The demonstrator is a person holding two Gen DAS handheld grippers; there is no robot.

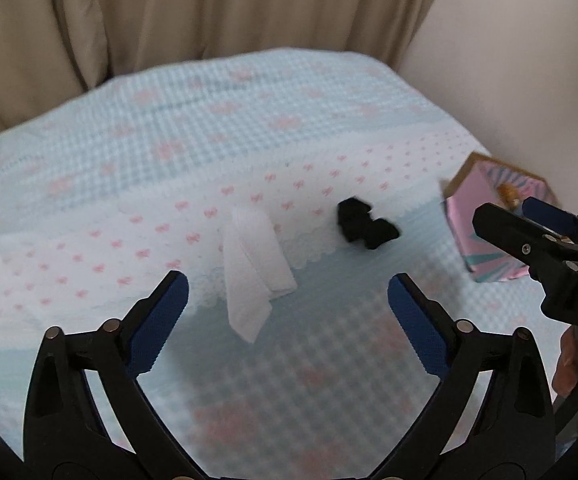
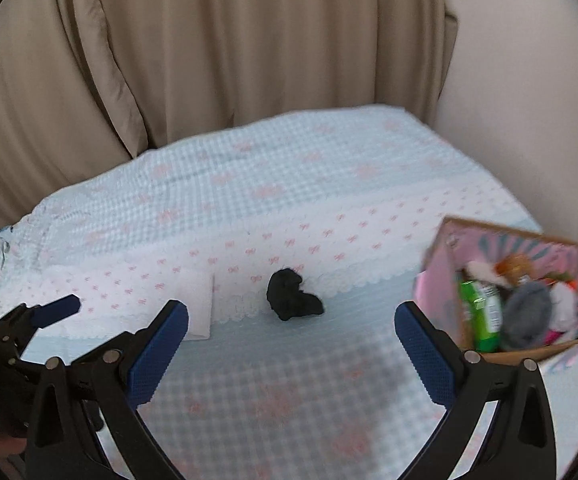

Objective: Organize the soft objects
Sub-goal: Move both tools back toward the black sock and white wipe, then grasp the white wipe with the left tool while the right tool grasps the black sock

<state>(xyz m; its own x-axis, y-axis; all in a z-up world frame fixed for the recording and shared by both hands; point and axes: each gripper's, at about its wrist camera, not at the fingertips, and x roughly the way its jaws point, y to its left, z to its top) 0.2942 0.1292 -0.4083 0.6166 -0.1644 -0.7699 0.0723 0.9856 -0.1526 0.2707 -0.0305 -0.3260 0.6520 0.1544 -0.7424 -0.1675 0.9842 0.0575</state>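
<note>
A folded white cloth [image 1: 255,268] lies on the bed just ahead of my open, empty left gripper [image 1: 288,312]; it also shows in the right wrist view [image 2: 197,300]. A crumpled black cloth [image 1: 365,224] lies to its right, ahead of my open, empty right gripper [image 2: 291,336] in the right wrist view [image 2: 293,295]. A pink cardboard box [image 2: 441,264] at the right holds several soft items, among them a grey one [image 2: 527,314] and a green packet [image 2: 483,312]. The right gripper [image 1: 529,220] shows in the left wrist view in front of the box [image 1: 465,208].
The bed is covered by a light blue checked blanket [image 2: 273,392] and a white sheet with pink bows [image 1: 89,248]. Beige curtains [image 2: 209,48] hang behind it, with a wall [image 2: 529,100] at the right. The left gripper [image 2: 49,312] shows at the left of the right wrist view.
</note>
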